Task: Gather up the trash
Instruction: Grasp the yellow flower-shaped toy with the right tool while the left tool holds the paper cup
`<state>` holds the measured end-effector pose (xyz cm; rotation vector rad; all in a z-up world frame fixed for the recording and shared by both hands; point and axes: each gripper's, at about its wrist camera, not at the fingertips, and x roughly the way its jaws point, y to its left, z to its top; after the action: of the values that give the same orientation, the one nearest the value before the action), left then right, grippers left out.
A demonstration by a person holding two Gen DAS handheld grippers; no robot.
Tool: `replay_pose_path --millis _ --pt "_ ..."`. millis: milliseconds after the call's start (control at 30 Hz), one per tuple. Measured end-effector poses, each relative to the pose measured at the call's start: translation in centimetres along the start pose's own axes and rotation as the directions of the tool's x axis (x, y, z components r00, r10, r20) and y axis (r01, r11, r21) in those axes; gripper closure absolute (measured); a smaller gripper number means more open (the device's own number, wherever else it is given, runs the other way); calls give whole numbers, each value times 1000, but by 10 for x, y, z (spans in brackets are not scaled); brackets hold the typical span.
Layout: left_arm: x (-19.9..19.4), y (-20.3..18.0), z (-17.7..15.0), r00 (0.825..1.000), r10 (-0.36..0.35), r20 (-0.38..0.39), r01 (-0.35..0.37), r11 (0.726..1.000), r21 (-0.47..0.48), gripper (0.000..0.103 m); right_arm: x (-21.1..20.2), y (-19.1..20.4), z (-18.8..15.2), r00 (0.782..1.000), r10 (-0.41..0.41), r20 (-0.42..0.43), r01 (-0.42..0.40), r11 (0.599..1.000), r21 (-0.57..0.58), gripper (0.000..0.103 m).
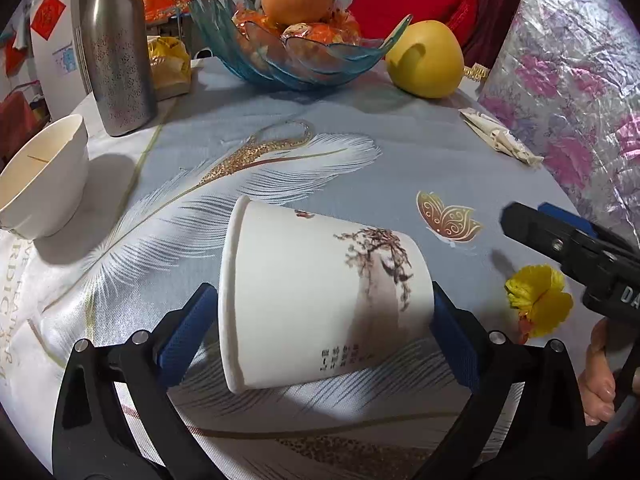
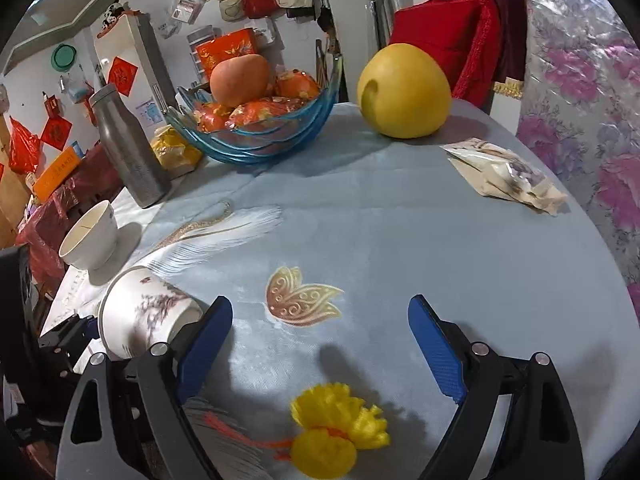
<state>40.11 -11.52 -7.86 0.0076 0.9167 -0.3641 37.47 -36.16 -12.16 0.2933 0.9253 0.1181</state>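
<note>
**Two grippers at work on table trash: one on the cup, one over the yellow scrap**

Two pieces of trash are in hand at once. In the left wrist view the left gripper has a paper cup between its blue pads: the cup lies on its side on the table, rim toward 9 o'clock and base toward 3 o'clock, with one pad at the rim and the other at the base. Both pads look to be touching the cup, so it is judged grasped end to end, though how firm the hold is cannot be told. The cup appears to rest on the cloth, not lifted.

In the right wrist view the right gripper stands wide and released, nothing between its fingers. A crumpled yellow scrap with an orange thread lies on the table at 6 o'clock of the gripper's gap, nearer the camera than the fingertips. A wrapper lies at 2 o'clock near the table edge, well apart from both grippers; it seems a further piece to collect.

Step in hand, as judged: securing the cup and lining up on the scrap. Next, the cup calls for a gentle lift, since thin paper may buckle. The right gripper must draw back and down until its fingers straddle the scrap, then close. No bin is visible in either view.
</note>
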Motion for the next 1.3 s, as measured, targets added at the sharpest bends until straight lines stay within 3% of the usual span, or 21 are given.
replay_pose_path --millis 233,367,700,900,967,1200,1267,1300 --pt "-4 6 -1 999 -30 13 31 999 -20 7 -10 -4 -25 1000 -17 -13 17 1000 -15 15" --pt "-6 14 -4 998 69 4 -68 997 -40 7 -5 1 -29 999 -32 -37 30 999 -39 15" --pt "-11 33 -4 995 104 1 -103 993 -64 7 -7 2 -34 998 -18 -57 15 998 -56 16" --pt "-1 17 -3 981 191 -38 -191 981 11 6 -14 -1 -44 998 -48 -48 45 997 -67 16" --pt "-2 19 -3 982 184 -38 -184 983 6 7 -12 -2 -46 997 -52 -55 48 997 -63 16" --pt "-1 19 -3 982 185 -39 -185 983 7 7 -10 -4 -47 996 -46 -71 42 998 -52 28" --pt "-1 19 -3 982 185 -40 -185 983 7 7 -10 -3 -47 996 -50 -69 47 998 -53 34" --pt "-1 19 -3 982 185 -41 -185 983 7 6 -10 -2 -47 997 -48 -67 44 997 -58 44"
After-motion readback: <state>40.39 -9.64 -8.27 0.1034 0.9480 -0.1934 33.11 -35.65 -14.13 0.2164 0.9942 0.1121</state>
